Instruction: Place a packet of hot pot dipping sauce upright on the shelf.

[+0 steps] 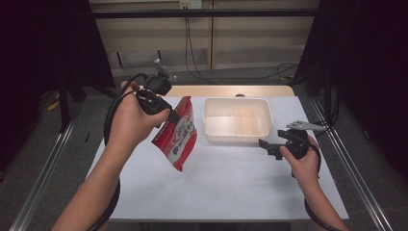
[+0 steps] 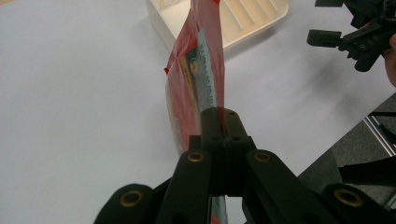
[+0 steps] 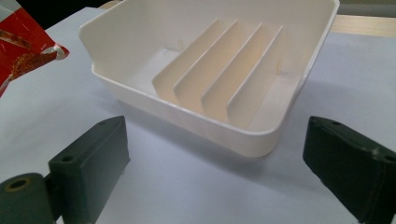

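Note:
A red and white snack packet [image 1: 178, 134] hangs in the air left of the white bin, its lower end just above the table. My left gripper [image 1: 169, 114] is shut on the packet's top edge; in the left gripper view the jaws [image 2: 223, 122] pinch the packet [image 2: 196, 79] edge-on. The white plastic bin [image 1: 237, 119] with several upright dividers sits at the table's middle back. My right gripper [image 1: 269, 147] hovers open just right of the bin's near corner, its jaws wide apart around the bin's near wall [image 3: 243, 135] at a distance, holding nothing. A corner of the packet [image 3: 23, 42] shows at upper left.
The white table top [image 1: 226, 183] spreads in front of the bin. A wooden strip [image 1: 226, 90] runs along the table's far edge. Metal rails [image 1: 356, 178] flank both sides, and cables lie on the floor behind.

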Demonstrator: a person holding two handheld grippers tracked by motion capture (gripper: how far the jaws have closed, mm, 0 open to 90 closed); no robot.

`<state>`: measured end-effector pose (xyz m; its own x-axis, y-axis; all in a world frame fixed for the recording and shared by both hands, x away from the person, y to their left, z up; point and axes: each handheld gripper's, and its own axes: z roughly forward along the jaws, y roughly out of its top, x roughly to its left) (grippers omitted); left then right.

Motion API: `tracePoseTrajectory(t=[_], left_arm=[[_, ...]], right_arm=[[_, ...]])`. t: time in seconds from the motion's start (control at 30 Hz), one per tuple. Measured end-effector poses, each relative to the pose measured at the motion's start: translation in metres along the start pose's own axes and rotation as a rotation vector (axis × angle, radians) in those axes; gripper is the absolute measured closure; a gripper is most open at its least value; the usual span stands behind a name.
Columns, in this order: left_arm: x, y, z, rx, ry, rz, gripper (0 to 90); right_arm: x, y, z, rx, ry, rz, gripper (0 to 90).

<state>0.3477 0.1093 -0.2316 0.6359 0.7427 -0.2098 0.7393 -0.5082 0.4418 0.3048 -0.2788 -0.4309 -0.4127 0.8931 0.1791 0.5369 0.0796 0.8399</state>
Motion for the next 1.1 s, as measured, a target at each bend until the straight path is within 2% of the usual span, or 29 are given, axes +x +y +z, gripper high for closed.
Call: tracePoseTrajectory(t=[0.07, 0.2, 0.23, 0.33, 0.4, 0.53, 0.6, 0.73, 1.1], left_arm=[[-0.002, 0.002, -0.001, -0.008, -0.002, -0.004, 90.0], [-0.004, 0.007, -0.005, -0.006, -0.008, 0.026, 90.0], [-0.007, 0.009, -0.005, -0.011, -0.004, 0.017, 90.0], [-0.008, 0.012, -0.005, -0.007, -0.008, 0.031, 90.0], [-0.01, 0.017, -0.005, -0.001, -0.013, 0.054, 90.0], [-0.012, 0.024, 0.0, -0.01, -0.021, 0.05, 90.0], [-0.012, 0.027, 0.001, -0.01, -0.025, 0.07, 90.0], [-0.014, 0.034, 0.005, -0.01, -0.027, 0.071, 90.0], [-0.018, 0.053, 0.013, 0.001, -0.036, 0.108, 90.0]], right_arm=[[-0.001, 0.0, 0.0, 0.003, -0.001, 0.003, 6.8], [-0.002, 0.0, -0.001, 0.002, 0.002, -0.001, 6.9], [-0.002, 0.0, -0.001, 0.002, 0.001, -0.001, 6.9], [-0.002, -0.001, -0.001, 0.009, 0.003, -0.004, 6.8], [-0.001, -0.001, -0.002, 0.012, 0.005, -0.002, 6.7], [-0.001, -0.001, -0.003, 0.007, 0.008, 0.0, 6.7], [-0.002, -0.001, -0.003, 0.008, 0.008, 0.001, 6.7], [-0.002, -0.001, -0.003, 0.011, 0.011, 0.003, 6.7], [-0.004, -0.003, -0.002, 0.015, 0.014, 0.003, 6.6]])
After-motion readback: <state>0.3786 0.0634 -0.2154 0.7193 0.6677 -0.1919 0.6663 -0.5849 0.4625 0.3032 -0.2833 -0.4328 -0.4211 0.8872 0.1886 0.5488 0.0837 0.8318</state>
